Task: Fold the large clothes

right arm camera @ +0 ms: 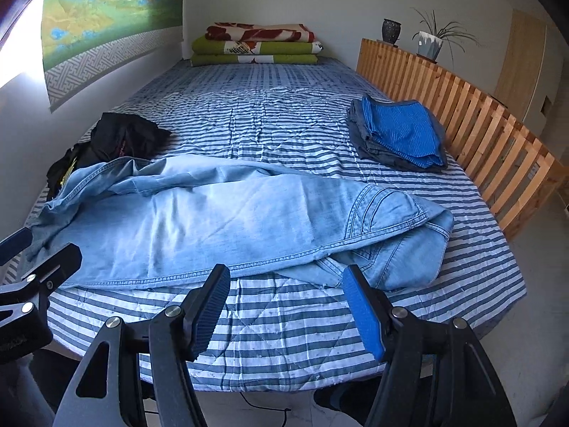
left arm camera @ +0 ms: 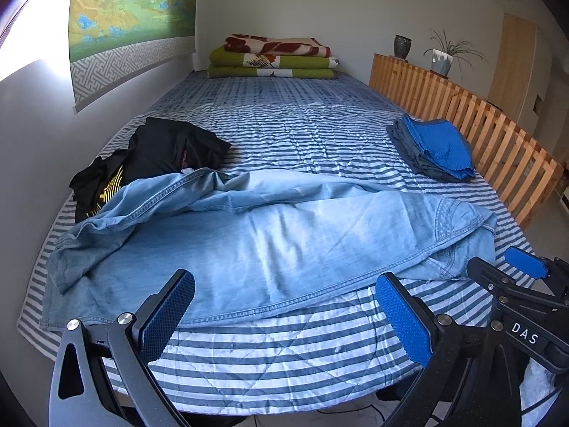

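A pair of light blue jeans point(left arm camera: 256, 235) point(right arm camera: 220, 220) lies crosswise on the striped bed cover point(left arm camera: 284, 356) point(right arm camera: 277, 327), folded lengthwise, waist end at the right. My left gripper point(left arm camera: 284, 291) is open just in front of the jeans' near hem, nothing between its blue pads. My right gripper point(right arm camera: 284, 284) is open too, close to the near edge by the waist end. In the left wrist view the right gripper's finger point(left arm camera: 526, 263) shows at the right edge. The left gripper's finger point(right arm camera: 46, 259) shows at the left of the right wrist view.
Crumpled black clothes point(left arm camera: 156, 156) point(right arm camera: 117, 138) lie at the left by the wall. A folded pile with a blue top point(left arm camera: 437, 149) point(right arm camera: 398, 131) sits at the right near a wooden slatted rail point(left arm camera: 498, 138) point(right arm camera: 480, 121). Folded blankets point(left arm camera: 274, 57) point(right arm camera: 256, 44) are stacked at the far end.
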